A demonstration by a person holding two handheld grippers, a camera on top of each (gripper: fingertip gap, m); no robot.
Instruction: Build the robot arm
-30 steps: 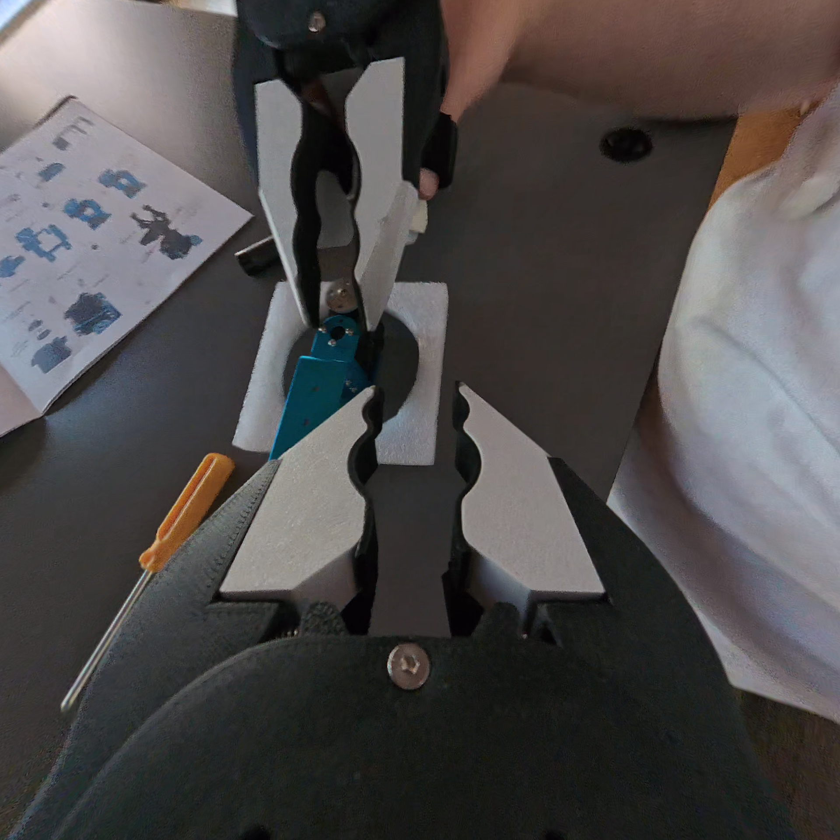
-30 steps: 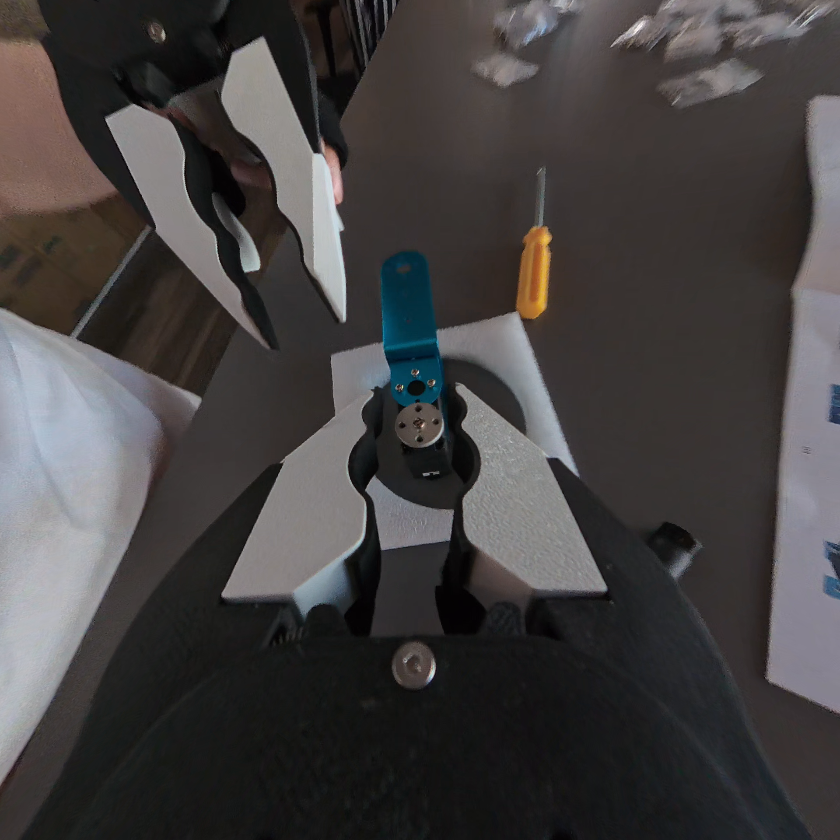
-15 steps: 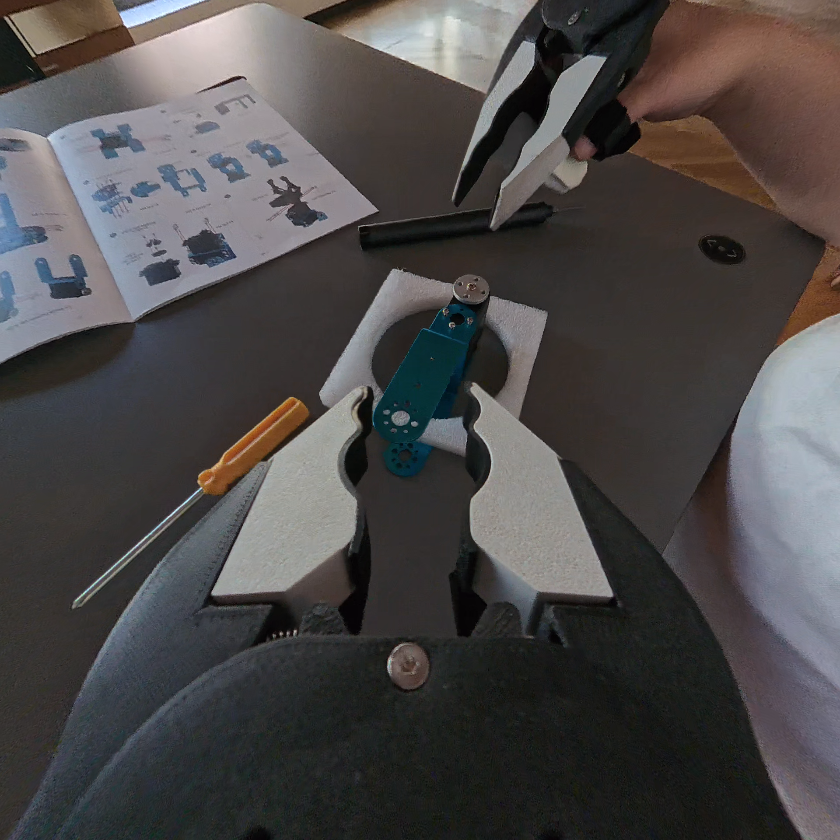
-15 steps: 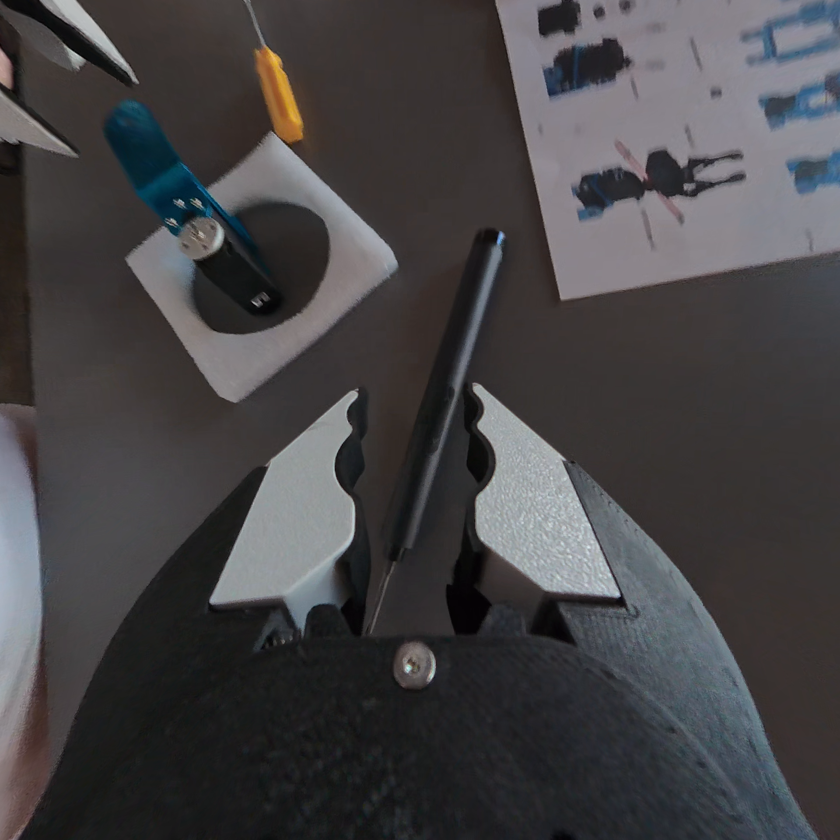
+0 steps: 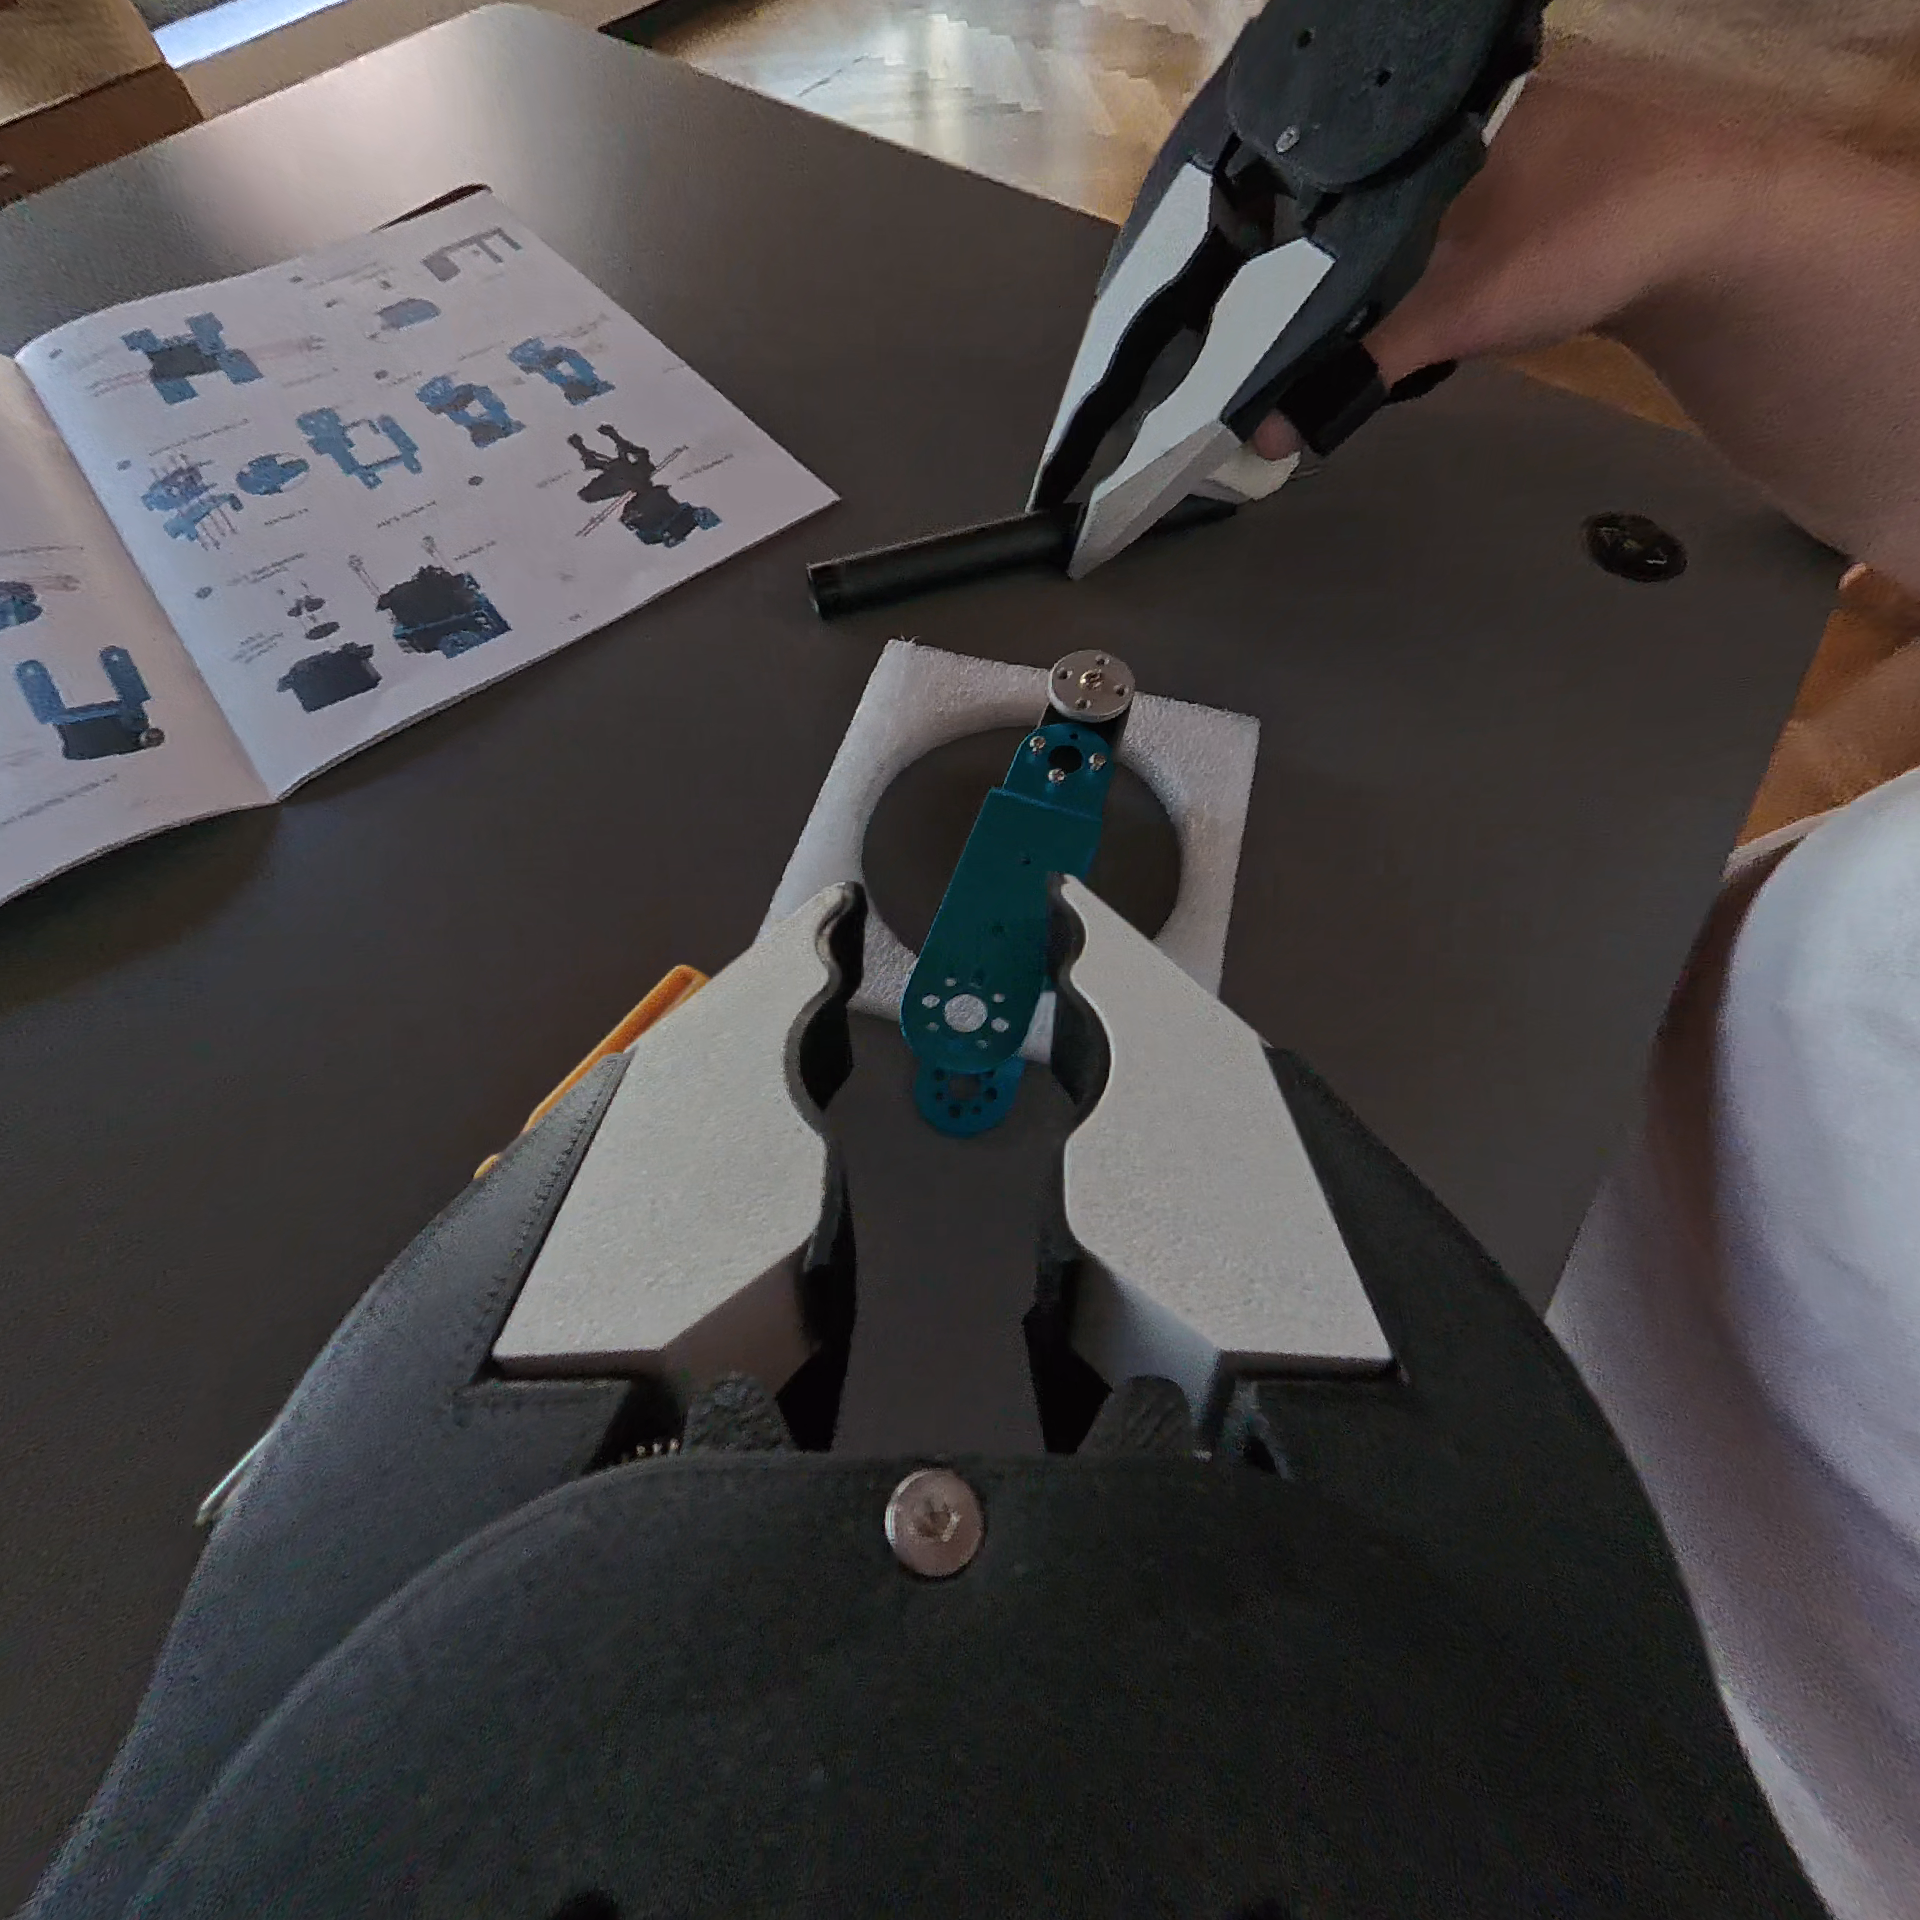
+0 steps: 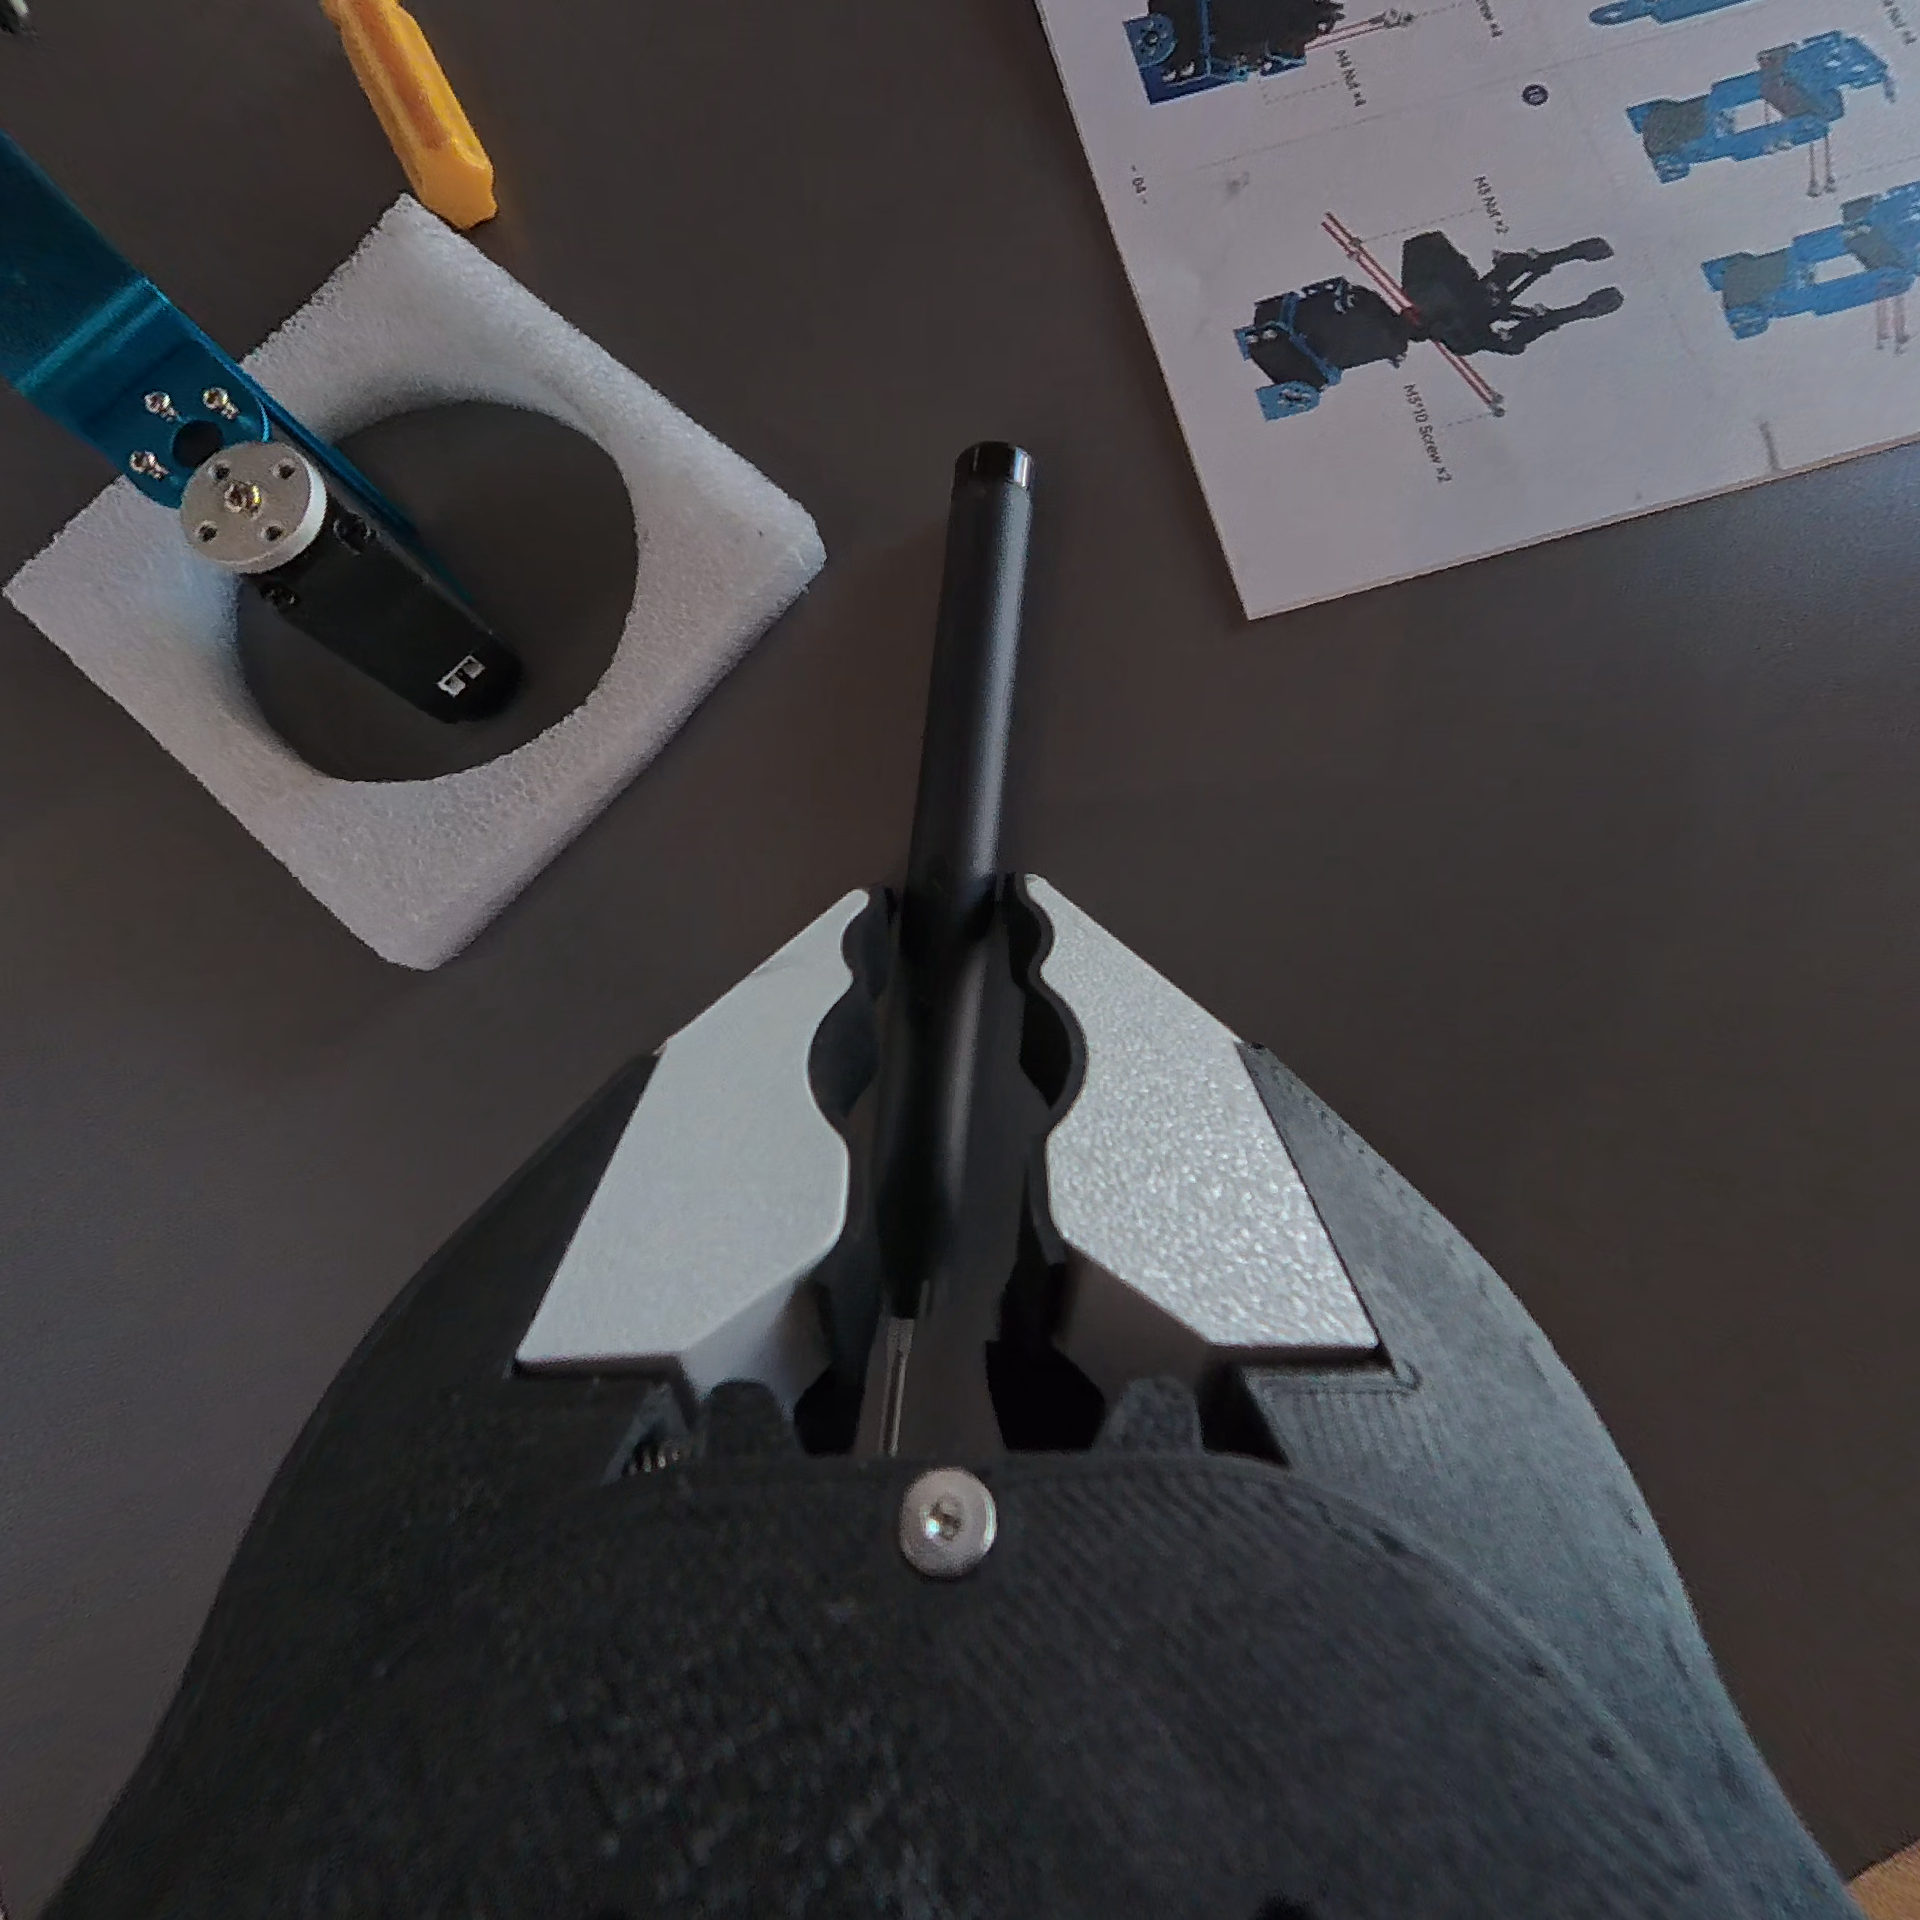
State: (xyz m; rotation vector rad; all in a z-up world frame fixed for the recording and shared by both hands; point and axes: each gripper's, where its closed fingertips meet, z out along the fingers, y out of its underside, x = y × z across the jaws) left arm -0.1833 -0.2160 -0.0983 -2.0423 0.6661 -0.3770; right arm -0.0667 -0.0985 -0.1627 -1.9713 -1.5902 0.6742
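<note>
A blue metal bracket [image 5: 1013,894] fixed to a black servo with a silver disc [image 5: 1089,686] lies across a white foam square [image 5: 935,686] with a round hole. My left gripper [image 5: 956,902] is open, its fingertips on either side of the bracket's rounded end, low over the table. My right gripper [image 6: 951,891] is shut on a slim black screwdriver [image 6: 977,644] that lies on the dark table; its metal tip points back between the fingers. In the left wrist view the right gripper [image 5: 1075,535] stands tip-down on that screwdriver [image 5: 935,569]. The servo [image 6: 395,623] and foam [image 6: 436,862] lie left of it.
An open instruction booklet [image 5: 364,468] lies at the left, and also shows in the right wrist view [image 6: 1558,260]. An orange-handled screwdriver [image 5: 644,1013] lies by my left finger and also shows in the right wrist view [image 6: 416,114]. A person's white garment [image 5: 1766,1247] is at the right table edge. A round grommet [image 5: 1631,545] is in the tabletop. About 20 cm separates my left fingertips from my right. My right tips are roughly 7 cm from the white foam square [image 5: 935,686]. Look for it in the right wrist view [image 6: 703,559] too.
My right gripper left the servo, moved to the black screwdriver and closed on it. My left gripper moved forward so the bracket's end is between its open fingers.
</note>
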